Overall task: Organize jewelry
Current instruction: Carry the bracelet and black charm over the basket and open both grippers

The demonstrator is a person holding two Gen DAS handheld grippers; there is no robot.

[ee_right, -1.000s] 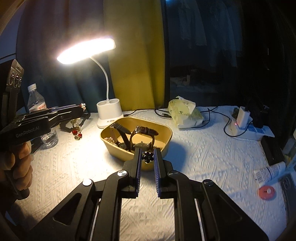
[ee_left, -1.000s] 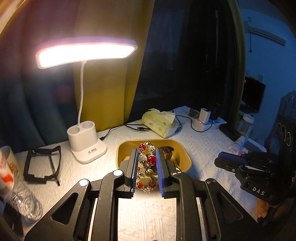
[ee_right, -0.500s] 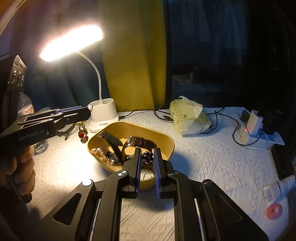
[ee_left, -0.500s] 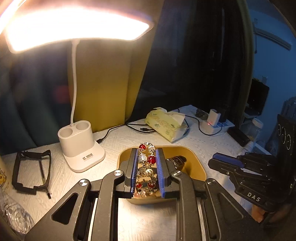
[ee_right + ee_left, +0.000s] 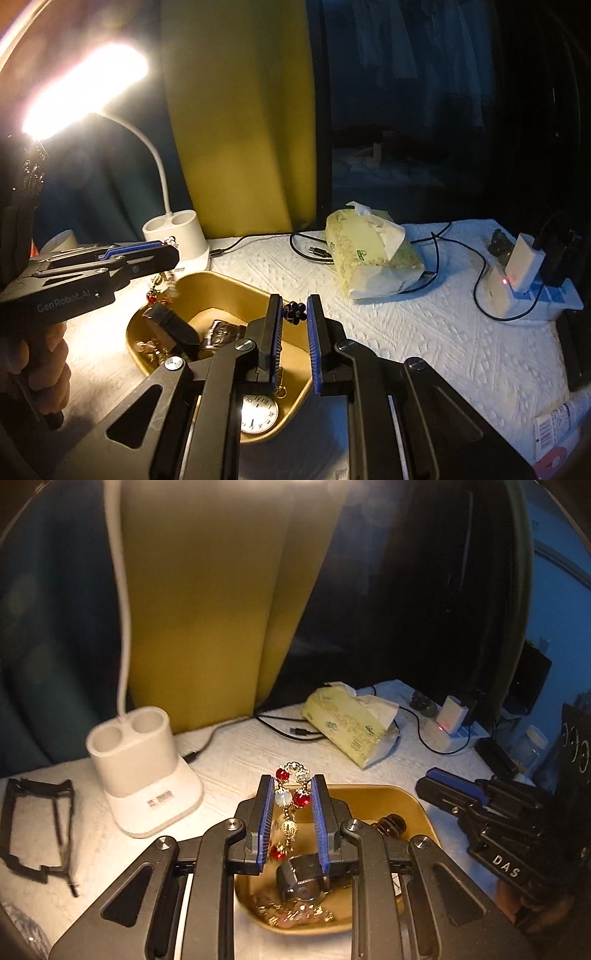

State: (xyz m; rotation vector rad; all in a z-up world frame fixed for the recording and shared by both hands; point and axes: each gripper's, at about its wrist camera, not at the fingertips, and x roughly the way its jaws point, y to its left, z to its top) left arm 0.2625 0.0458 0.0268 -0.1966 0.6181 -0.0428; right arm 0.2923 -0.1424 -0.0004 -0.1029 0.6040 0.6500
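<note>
My left gripper [image 5: 293, 788] is shut on a gold bracelet with red and white beads [image 5: 291, 799], which hangs down between the blue pads over the near left part of the gold tray [image 5: 391, 794]. In the right wrist view the same gripper [image 5: 171, 254] comes in from the left with the bracelet [image 5: 162, 290] dangling at the tray's [image 5: 221, 280] left rim. My right gripper [image 5: 294, 308] is shut on a small black flower-shaped piece [image 5: 294, 312] above the tray's right side. Inside the tray lie a white-faced watch [image 5: 258, 413], dark straps [image 5: 173, 325] and gold chains.
A white lamp base [image 5: 144, 768] stands left of the tray, with a black frame [image 5: 37, 823] further left. Behind the tray are a tissue pack [image 5: 351, 727], black cables [image 5: 284, 731] and a power strip with a charger [image 5: 450, 723]. A hand [image 5: 40, 365] holds the left gripper.
Both grippers have moved forward and slightly down, so they now hang over the tray. The lamp head has slid out of the left wrist view. Both grips are unchanged.
</note>
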